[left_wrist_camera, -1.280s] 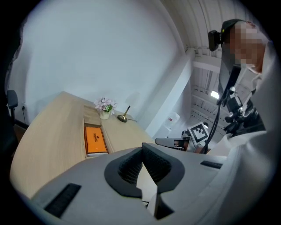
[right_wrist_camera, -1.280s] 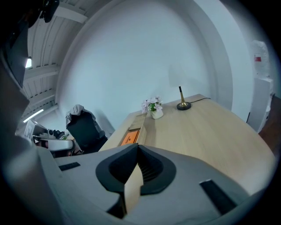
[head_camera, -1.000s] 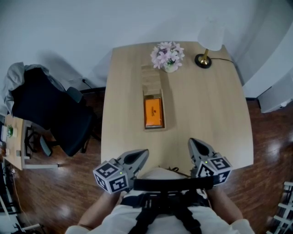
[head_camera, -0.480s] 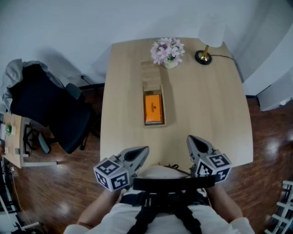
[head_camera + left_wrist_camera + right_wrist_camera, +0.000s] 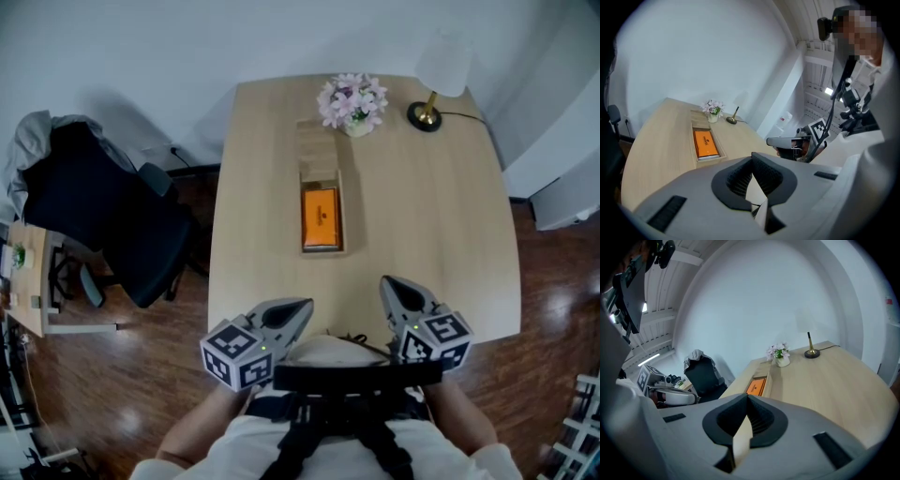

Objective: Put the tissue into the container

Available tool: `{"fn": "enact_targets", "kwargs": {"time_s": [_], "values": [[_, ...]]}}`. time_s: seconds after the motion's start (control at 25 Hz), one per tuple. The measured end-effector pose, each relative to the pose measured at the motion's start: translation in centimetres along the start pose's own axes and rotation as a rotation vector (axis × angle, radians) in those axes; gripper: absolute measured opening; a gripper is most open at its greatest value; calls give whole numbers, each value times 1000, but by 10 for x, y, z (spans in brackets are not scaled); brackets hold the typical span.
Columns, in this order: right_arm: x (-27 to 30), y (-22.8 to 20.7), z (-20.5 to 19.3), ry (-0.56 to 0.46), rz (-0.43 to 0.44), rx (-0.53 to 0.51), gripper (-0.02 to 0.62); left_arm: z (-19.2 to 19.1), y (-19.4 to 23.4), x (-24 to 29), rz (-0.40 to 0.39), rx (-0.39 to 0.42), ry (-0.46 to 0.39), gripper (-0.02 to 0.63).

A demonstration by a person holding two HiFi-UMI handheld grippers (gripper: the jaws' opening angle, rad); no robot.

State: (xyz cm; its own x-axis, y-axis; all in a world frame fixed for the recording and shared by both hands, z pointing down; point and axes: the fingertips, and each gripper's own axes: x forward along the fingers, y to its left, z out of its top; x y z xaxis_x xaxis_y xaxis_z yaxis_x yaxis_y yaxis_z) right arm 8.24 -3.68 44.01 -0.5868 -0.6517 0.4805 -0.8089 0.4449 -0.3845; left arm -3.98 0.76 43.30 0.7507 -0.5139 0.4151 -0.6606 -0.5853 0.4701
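Observation:
An orange tissue pack (image 5: 321, 217) lies flat in the near half of a long wooden container (image 5: 317, 150) at the middle of the light wooden table. In the left gripper view the pack (image 5: 704, 143) shows ahead to the left, in the right gripper view (image 5: 754, 387) just over the jaws. My left gripper (image 5: 300, 308) and right gripper (image 5: 389, 285) hover side by side over the table's near edge, well short of the container. Both are shut with nothing between their jaws.
A vase of pink flowers (image 5: 352, 99) stands just behind the container. A brass lamp (image 5: 427, 114) with a white shade is at the far right corner. A black office chair (image 5: 112, 225) stands left of the table (image 5: 441, 225), on dark wood floor.
The head view has drifted slightly, so the table sits a little further right. Both grippers stay shut at the near edge, the left one edged a bit to the right.

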Motion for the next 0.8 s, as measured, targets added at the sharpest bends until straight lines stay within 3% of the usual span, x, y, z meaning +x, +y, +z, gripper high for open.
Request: {"fn": "enact_targets", "kwargs": {"time_s": [0.52,0.8], "values": [[1,4,-2,13,1,-6,0,-11,3,0,-8,-1,50,3],[2,5,-2,14,6,-13,0,-7,3,2,-9,2,21,3]]}}
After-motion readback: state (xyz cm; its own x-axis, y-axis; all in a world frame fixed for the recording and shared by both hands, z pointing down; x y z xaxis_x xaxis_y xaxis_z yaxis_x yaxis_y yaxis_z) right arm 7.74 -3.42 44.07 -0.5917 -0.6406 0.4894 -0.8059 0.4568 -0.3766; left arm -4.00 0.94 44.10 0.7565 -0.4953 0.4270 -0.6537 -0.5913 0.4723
